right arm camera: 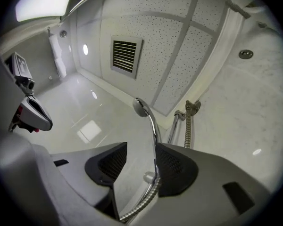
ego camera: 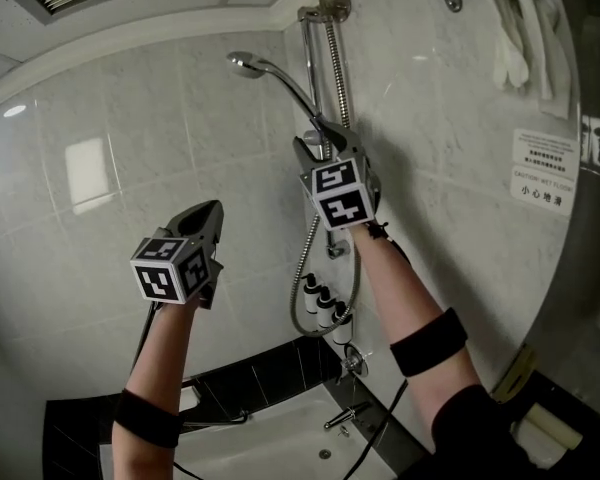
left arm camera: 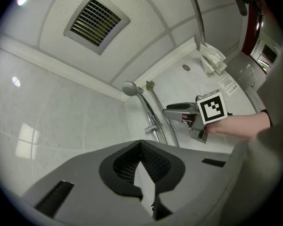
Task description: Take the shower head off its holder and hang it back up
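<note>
Shower head (ego camera: 246, 64) hangs in its holder (left arm camera: 153, 126); jaws of my right gripper (right arm camera: 140, 166) stand released around its handle (right arm camera: 153, 126), my left gripper (ego camera: 206, 220) clenched empty

The right tongs (right arm camera: 140, 163) are sitting apart with the shower head (right arm camera: 142, 108) poking up between them, its chrome handle running right alongside one pad, ceiling vent (right arm camera: 125, 55) showing above.

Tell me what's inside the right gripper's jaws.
The right gripper stands open around the shower head's handle and the top of the metal hose, which run close along one pad. The holder itself is hidden behind the gripper.
</note>
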`<state>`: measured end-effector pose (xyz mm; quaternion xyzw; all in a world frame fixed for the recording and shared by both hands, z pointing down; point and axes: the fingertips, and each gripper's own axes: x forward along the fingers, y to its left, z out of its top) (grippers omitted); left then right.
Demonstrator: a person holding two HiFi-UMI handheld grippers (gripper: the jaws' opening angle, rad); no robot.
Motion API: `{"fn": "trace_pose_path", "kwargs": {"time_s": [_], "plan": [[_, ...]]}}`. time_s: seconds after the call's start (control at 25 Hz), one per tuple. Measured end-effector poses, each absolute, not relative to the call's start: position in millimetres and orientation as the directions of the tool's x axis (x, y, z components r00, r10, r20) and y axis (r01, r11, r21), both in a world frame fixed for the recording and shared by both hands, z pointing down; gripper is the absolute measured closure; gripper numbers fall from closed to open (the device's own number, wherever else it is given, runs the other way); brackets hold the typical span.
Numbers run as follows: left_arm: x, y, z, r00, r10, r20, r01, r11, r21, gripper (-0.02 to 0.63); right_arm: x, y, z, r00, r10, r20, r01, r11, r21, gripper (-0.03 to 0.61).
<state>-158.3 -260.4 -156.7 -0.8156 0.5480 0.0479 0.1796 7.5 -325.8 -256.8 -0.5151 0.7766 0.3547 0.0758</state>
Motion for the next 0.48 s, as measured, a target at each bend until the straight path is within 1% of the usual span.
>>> {"fn": "trace_pose_path", "kwargs": {"time_s": [0.16,0.28,0.48], "plan": [[-147.9,-269.5,-185.2,0.394,-0.87,-0.297,-0.91,-0.325,-0.256,0.614,0.9,-341.4,-291.3,-0.432,-0.753,-0.497,-0.841,0.137,0.523,0.306],[-136.3,-273.7,-197.8,0.41,-0.858,-0.31,-0.903,-0.335,-0.268,0.614,-8.3,-358.1,-304.6,-0.418,-0.759,-0.5,-0.822,0.082,0.563,0.304],[-132.5,-280.8,-207.6,0.4,-0.858,-0.323,-0.904,-0.312,-0.292,0.614,-17.1,-381.5,-325.7,-0.375,-0.766,-0.522,-0.793,-0.026,0.608,0.304]]}}
